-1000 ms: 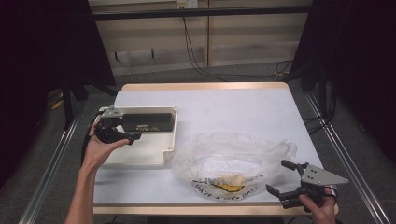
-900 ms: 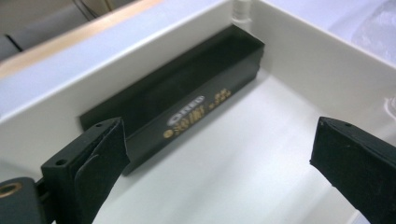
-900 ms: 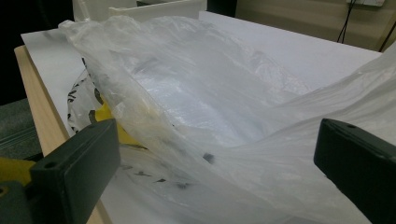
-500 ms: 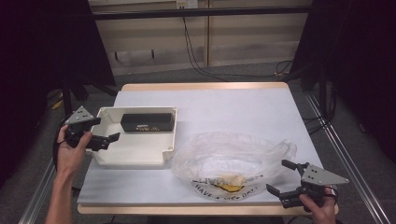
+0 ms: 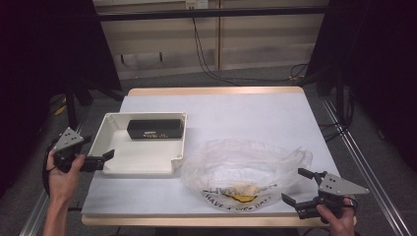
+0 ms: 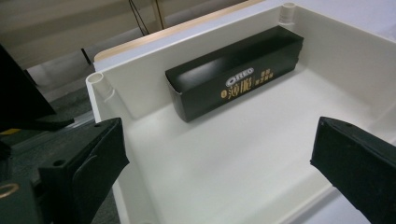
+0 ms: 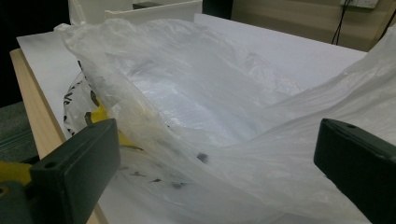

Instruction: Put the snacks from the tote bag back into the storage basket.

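With the black box [image 5: 155, 129] lying in the white tray [image 5: 113, 162], both the left tool [image 5: 98, 162] and right tool [image 5: 298, 189] are hovering open and empty, the plastic bag [image 5: 246, 164] probably waiting next.

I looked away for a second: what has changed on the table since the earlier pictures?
The left gripper, open and empty, drew back from over the white plastic tray to just off its left edge. The black Oreo box lies in the tray as before. The clear plastic bag and the open right gripper stayed put.
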Demonstrator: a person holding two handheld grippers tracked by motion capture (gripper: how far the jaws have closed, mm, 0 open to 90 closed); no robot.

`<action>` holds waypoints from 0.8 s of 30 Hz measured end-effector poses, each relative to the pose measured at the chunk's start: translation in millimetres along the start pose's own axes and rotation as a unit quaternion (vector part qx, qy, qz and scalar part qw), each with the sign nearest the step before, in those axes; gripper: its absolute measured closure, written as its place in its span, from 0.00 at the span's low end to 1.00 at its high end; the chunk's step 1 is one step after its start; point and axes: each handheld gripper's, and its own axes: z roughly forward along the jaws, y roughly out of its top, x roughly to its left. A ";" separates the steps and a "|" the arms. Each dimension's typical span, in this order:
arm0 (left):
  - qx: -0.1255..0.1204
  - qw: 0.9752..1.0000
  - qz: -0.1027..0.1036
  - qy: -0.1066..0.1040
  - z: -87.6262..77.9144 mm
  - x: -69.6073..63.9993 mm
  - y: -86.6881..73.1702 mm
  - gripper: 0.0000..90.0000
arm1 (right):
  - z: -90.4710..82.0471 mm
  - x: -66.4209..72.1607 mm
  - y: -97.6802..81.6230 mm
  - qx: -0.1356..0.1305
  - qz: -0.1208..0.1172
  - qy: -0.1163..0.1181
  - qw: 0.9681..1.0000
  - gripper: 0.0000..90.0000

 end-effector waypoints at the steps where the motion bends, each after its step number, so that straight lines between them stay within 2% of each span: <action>1: -0.006 1.000 -0.007 -0.004 -1.8 -4.0 -2.4 0.03 | 0.1 -0.1 0.0 0.000 0.001 0.001 1.000 0.00; 3: -0.021 1.000 -0.008 0.008 -5.3 -14.2 -5.7 0.03 | 0.3 -0.3 0.2 -0.001 0.002 0.003 1.000 0.00; 8: -0.056 0.998 -0.019 0.012 -7.9 -37.7 -10.9 0.02 | 0.0 0.3 0.3 -0.002 0.003 -0.001 1.000 0.00; 9: -0.061 0.998 -0.021 0.007 -7.1 -42.4 -11.8 0.02 | -0.3 0.2 0.3 -0.003 0.003 0.000 1.000 0.00; 12: -0.068 0.997 -0.025 0.019 -3.9 -56.1 -14.0 0.02 | -0.7 -0.5 -0.1 -0.005 0.003 -0.001 1.000 0.00; 15: -0.079 0.996 -0.033 0.007 -1.9 -67.3 -16.3 0.02 | -1.0 -0.5 0.0 -0.006 0.004 -0.004 1.000 0.00; 17: -0.084 0.996 -0.026 0.009 -1.6 -75.8 -16.1 0.02 | -0.4 -1.2 -0.1 -0.007 0.004 -0.002 1.000 0.00; 18: -0.090 0.995 -0.036 0.000 -1.5 -79.6 -15.9 0.02 | -0.8 -1.4 -0.1 -0.005 0.004 -0.001 1.000 0.00; 20: -0.090 0.995 -0.034 -0.001 -2.1 -86.1 -15.6 0.02 | -0.9 -0.9 -0.2 -0.008 0.004 -0.004 1.000 0.00; 24: -0.098 0.994 -0.046 -0.016 0.1 -100.5 -17.4 0.02 | -2.1 -1.8 -0.2 -0.008 0.004 -0.004 1.000 0.00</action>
